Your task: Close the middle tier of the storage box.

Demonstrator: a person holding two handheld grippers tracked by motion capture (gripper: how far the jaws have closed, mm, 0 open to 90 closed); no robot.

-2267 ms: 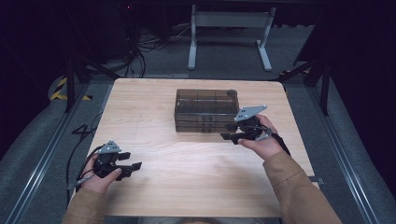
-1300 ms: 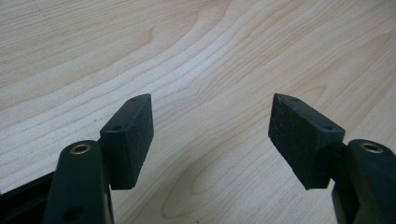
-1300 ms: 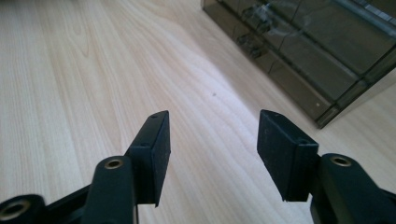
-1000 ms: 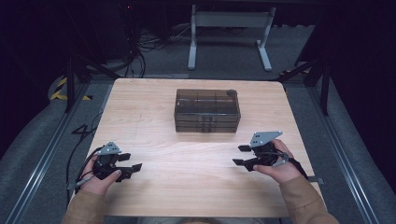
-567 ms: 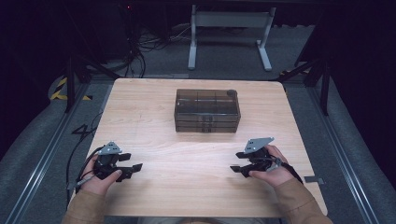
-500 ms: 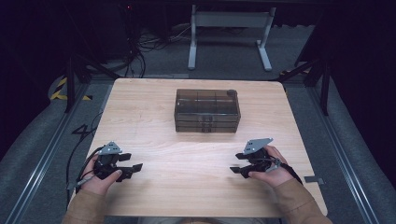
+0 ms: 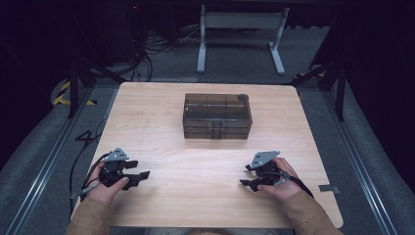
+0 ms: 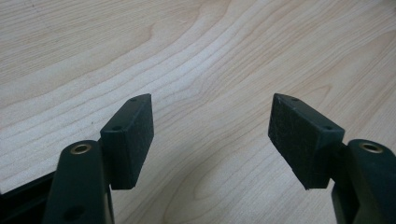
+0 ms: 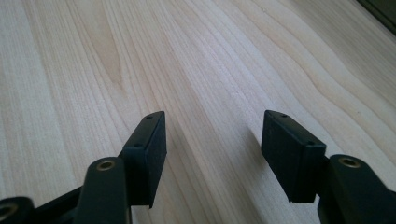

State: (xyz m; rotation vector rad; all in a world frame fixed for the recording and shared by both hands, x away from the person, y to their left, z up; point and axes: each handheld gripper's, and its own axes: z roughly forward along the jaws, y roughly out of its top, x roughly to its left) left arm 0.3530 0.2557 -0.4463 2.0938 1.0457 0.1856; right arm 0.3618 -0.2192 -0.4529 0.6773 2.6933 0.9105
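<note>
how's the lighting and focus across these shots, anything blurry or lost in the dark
High view: the table is evenly lit, the floor beyond it falls into near black, and the smoky box looks soft. Left gripper view: wood grain is sharp, the left claw slightly soft. Right gripper view: the right claw casts faint shadows, the far grain blurs.

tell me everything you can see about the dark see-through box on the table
The box is a smoky brown, translucent plastic organizer, rectangular and long side to side. Its front shows horizontal seams, like stacked layers or drawers, and faint dividers show through the flat top; a small round dark mark sits at the top's far right corner. It looks closed and sits flat on the wooden table, mid-width in the far half. Nothing but the table touches it.
</note>
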